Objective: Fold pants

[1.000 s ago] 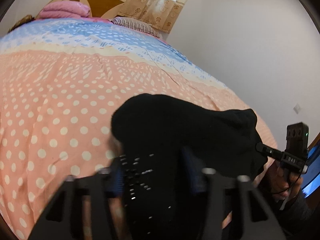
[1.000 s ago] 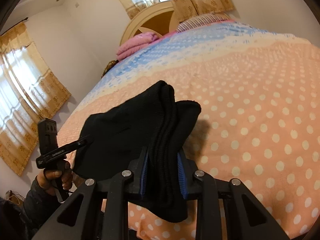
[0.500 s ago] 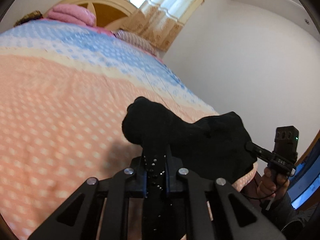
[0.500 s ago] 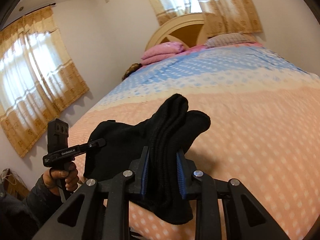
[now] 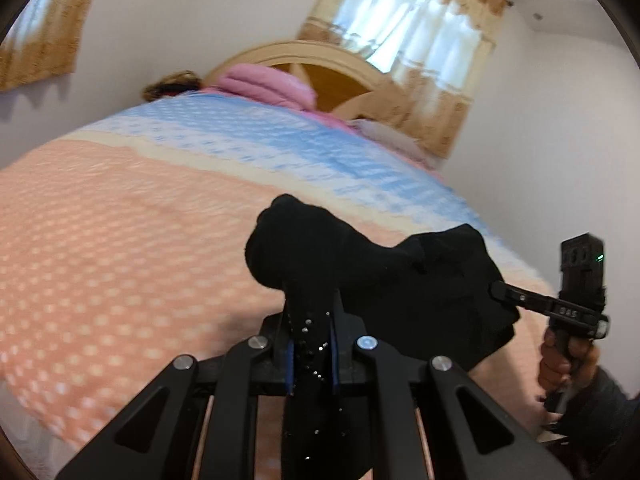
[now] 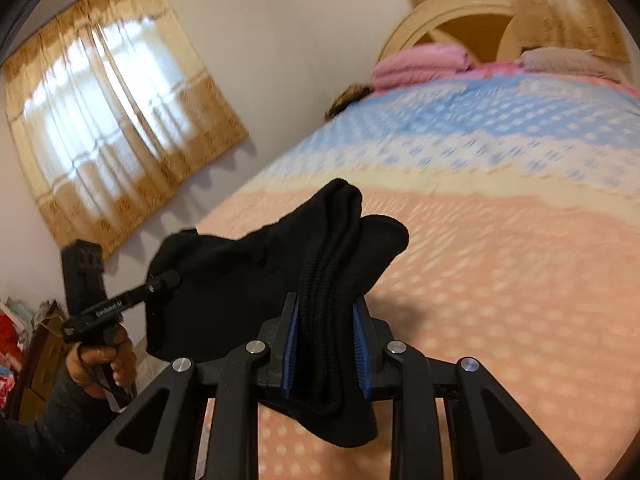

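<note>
The black pants (image 5: 384,276) hang bunched between both grippers, lifted above the near edge of the bed. My left gripper (image 5: 310,344) is shut on a fold with small sparkly dots. My right gripper (image 6: 326,334) is shut on a thick ribbed edge of the pants (image 6: 248,280). The right gripper also shows in the left wrist view (image 5: 500,290), clamping the far end of the cloth. The left gripper shows in the right wrist view (image 6: 170,278) at the cloth's left end.
The bed (image 5: 120,240) has a peach polka-dot and blue striped cover. A folded pink quilt (image 5: 268,88) lies by the wooden headboard (image 5: 360,80). Curtained windows (image 6: 112,120) are on the walls. Clutter and a box (image 6: 36,344) stand on the floor at left.
Both grippers have risen and tilted up with the pants, so more wall, windows and headboard show. The left gripper closed on the cloth a second ago and stays shut.
</note>
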